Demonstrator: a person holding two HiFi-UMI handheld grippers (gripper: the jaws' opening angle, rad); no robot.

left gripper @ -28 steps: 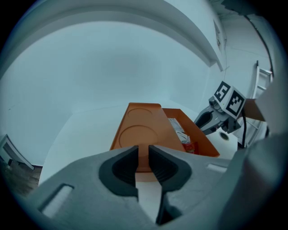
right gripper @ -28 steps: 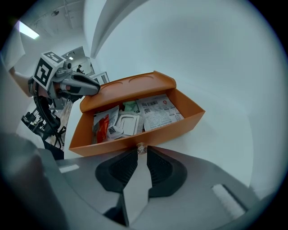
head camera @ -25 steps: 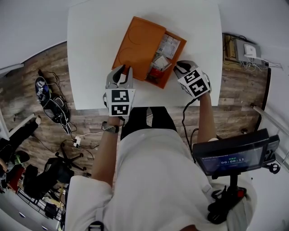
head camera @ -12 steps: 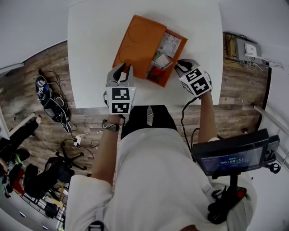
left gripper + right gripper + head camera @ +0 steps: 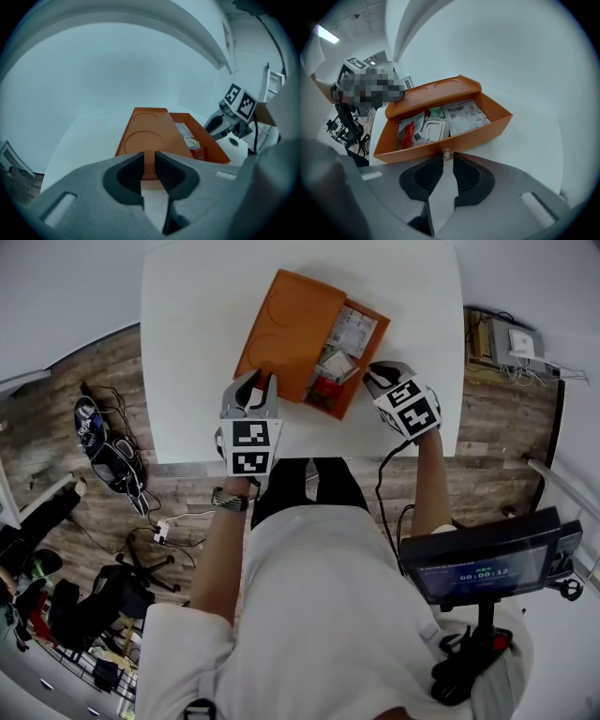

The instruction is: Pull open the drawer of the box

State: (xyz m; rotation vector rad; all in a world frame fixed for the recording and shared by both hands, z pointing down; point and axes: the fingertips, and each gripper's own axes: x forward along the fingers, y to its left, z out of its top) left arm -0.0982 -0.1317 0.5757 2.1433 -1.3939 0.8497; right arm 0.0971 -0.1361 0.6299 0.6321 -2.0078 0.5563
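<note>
Right, the right gripper (image 5: 447,160) has its jaws pinched on the small knob (image 5: 447,153) at the middle of the drawer (image 5: 478,131) front, just ahead of its tips. That drawer stands pulled out of the orange box (image 5: 286,324) on the white table (image 5: 187,381), with paper packets (image 5: 461,117) showing inside. Over on the other side, the left gripper (image 5: 149,158) sits at the box's near end, its jaws a narrow slit apart with nothing clamped between them.

Lab or test room: white bench (image 5: 187,352) at 12 o'clock, cables (image 5: 114,463) on the wood floor (image 5: 108,367) at 9, monitor (image 5: 478,566) on a stand at 4.
</note>
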